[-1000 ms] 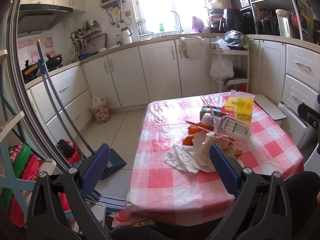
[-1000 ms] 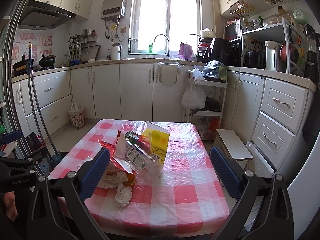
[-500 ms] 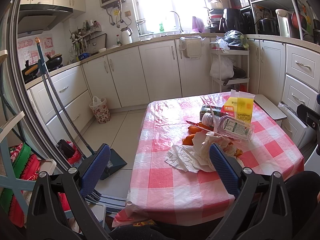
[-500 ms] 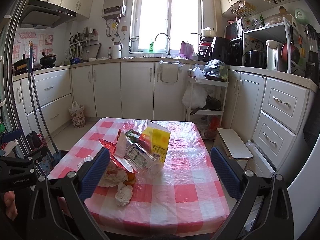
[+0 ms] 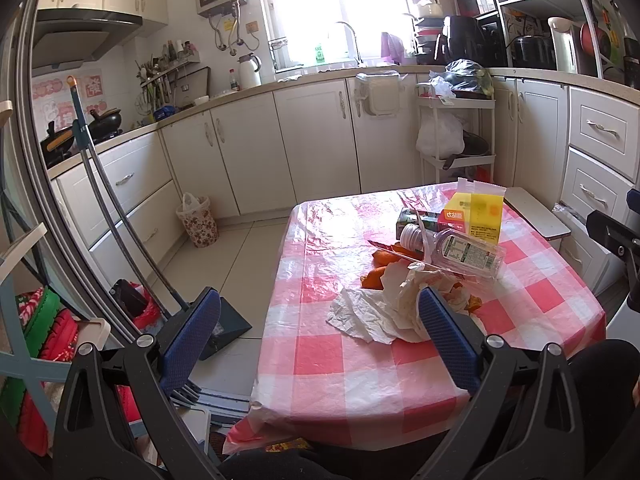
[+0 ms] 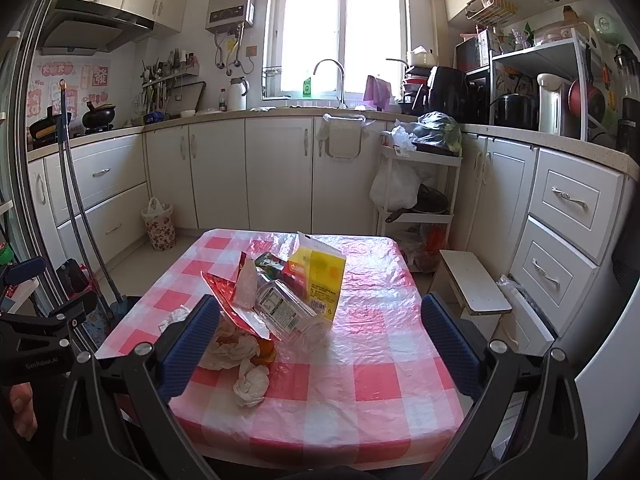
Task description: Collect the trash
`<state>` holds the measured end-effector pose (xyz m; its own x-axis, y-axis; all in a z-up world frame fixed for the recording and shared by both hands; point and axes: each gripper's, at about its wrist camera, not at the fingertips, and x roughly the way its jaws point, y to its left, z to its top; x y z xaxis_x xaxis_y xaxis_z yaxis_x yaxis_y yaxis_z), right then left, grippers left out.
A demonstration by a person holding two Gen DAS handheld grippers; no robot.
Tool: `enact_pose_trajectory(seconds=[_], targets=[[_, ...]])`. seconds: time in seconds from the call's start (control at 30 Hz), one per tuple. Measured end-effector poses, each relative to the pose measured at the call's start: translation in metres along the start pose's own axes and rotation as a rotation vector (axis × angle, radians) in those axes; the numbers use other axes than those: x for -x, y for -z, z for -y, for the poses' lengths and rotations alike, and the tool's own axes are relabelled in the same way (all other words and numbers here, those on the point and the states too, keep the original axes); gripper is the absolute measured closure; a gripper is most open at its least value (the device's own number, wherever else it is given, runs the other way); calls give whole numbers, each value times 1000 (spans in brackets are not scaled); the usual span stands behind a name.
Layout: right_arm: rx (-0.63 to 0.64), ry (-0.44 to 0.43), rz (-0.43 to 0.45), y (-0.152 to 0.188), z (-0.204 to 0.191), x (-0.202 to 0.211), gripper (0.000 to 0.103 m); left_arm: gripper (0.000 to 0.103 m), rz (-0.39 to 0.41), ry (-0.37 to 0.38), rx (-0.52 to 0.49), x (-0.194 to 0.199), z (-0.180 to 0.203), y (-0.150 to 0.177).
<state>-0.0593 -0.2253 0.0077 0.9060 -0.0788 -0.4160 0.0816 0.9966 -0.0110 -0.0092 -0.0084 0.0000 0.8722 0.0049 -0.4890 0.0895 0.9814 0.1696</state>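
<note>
A pile of trash lies on the table with the pink checked cloth (image 5: 360, 372) (image 6: 360, 392): crumpled white tissues (image 5: 376, 312) (image 6: 250, 386), a clear plastic bottle (image 5: 460, 250) (image 6: 288, 312), a yellow carton (image 5: 476, 216) (image 6: 322, 272), orange peel (image 5: 382, 258) and a red foil wrapper (image 6: 236, 312). My left gripper (image 5: 320, 344) is open and empty, hanging over the table's near left edge. My right gripper (image 6: 320, 348) is open and empty above the table's near side, short of the pile.
A floral waste basket (image 5: 198, 224) (image 6: 160, 228) with a bag stands by the cabinets at the left. A broom and dustpan (image 5: 224, 320) lean left of the table. A white stool (image 6: 472, 284) stands right of the table. A trolley (image 6: 420, 184) stands behind.
Almost nothing has moved. The right wrist view has crept slightly nearer to the table; the left has stayed still.
</note>
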Motion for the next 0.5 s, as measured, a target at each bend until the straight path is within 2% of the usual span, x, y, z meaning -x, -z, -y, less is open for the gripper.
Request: enact_pose_trajectory(seconds=[0.3, 0.43, 0.5], targets=[[-12, -23, -33, -1, 3, -5, 6, 7, -6, 5, 1, -2, 1, 0], [-5, -119, -137, -8, 5, -23, 6, 7, -50, 21, 6, -7, -3, 0], [7, -151, -143, -12, 5, -27, 6, 7, -77, 14, -8, -11, -6, -1]])
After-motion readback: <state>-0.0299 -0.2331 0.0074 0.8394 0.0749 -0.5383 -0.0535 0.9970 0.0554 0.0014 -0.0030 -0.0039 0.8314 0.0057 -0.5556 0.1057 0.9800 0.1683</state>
